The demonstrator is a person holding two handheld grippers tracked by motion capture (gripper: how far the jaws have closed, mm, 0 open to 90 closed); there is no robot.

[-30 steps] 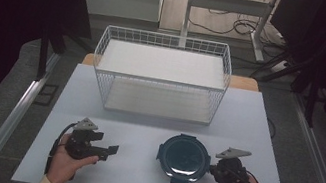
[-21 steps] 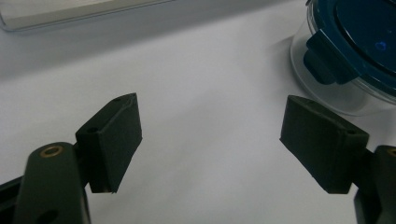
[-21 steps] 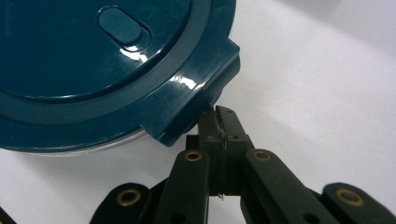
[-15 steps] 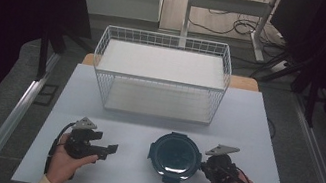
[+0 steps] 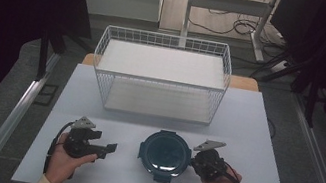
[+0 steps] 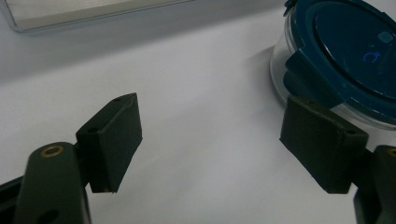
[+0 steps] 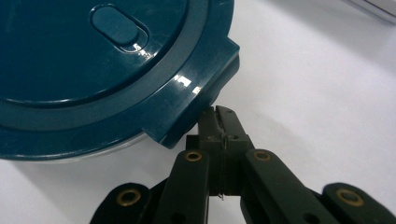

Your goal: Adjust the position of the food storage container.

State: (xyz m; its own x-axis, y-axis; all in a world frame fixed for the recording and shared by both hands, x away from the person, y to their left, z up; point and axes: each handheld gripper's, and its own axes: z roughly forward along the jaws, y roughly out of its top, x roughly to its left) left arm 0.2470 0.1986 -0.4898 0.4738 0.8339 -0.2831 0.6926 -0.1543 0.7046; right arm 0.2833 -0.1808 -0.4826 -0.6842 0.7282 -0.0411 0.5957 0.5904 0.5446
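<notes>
Right hand-held gripper (image 7: pixel 219 122): jaws fully closed, empty, tips touching a latch tab of the round lidded container (image 5: pixel 166 153) on the tabletop (image 5: pixel 254 138). Left hand-held gripper (image 5: pixel 108 148): jaws apart, empty, pointing toward container, not touching it. Wire basket (image 5: pixel 161 73) beyond.

The lidded container (image 5: pixel 166 153) is set on the table (image 5: pixel 264 140), in front of the wire basket (image 5: pixel 160 78), between both grippers.
</notes>
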